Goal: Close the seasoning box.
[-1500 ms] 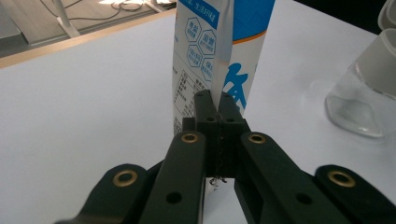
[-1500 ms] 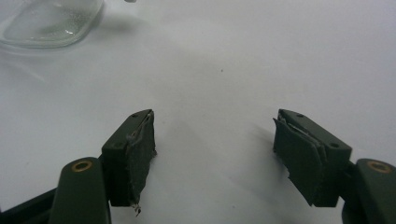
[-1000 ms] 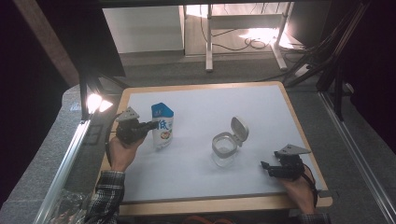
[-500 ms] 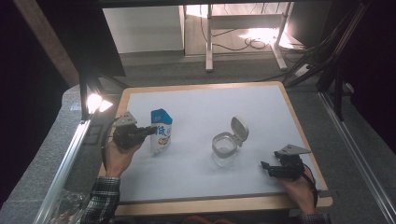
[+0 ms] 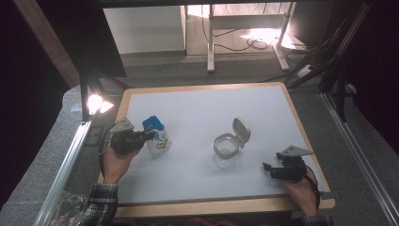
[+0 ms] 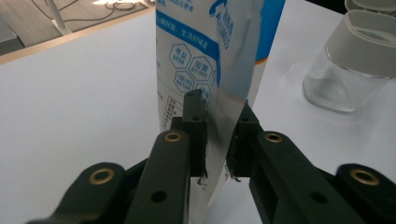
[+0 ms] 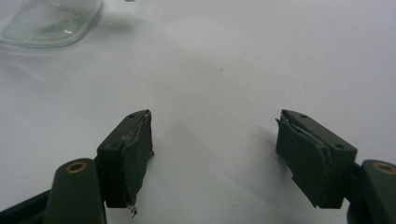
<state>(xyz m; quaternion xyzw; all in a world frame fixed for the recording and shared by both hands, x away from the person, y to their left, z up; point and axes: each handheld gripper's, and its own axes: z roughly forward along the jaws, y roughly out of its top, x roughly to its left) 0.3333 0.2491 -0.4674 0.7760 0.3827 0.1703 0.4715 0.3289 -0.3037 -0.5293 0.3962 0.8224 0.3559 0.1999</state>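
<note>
While the left gripper (image 5: 149, 135) stands at the left side of the table (image 5: 197, 106), I see its jaws set on either side of the rear edge of a blue and white pouch (image 5: 157, 137). In the left gripper view, the pouch (image 6: 212, 70) stands upright on the white surface, and its thin silver edge runs between the two pads. The jaws have just been opening a little; a narrow gap shows on each side of the edge, so I read the pads (image 6: 198, 135) as no longer pressing on it.

To the right of the pouch, near the middle of the table, stands a clear glass jar (image 5: 226, 149) with a grey collar and its hinged lid (image 5: 241, 130) flipped up. The jar (image 6: 348, 65) also appears behind the pouch in the left gripper view.

At the right edge of the table, my right gripper (image 5: 268, 170) rests low, pointing toward the jar. Its jaws stand wide apart with bare white table between them, and the base of the jar (image 7: 49, 21) sits well ahead.
</note>
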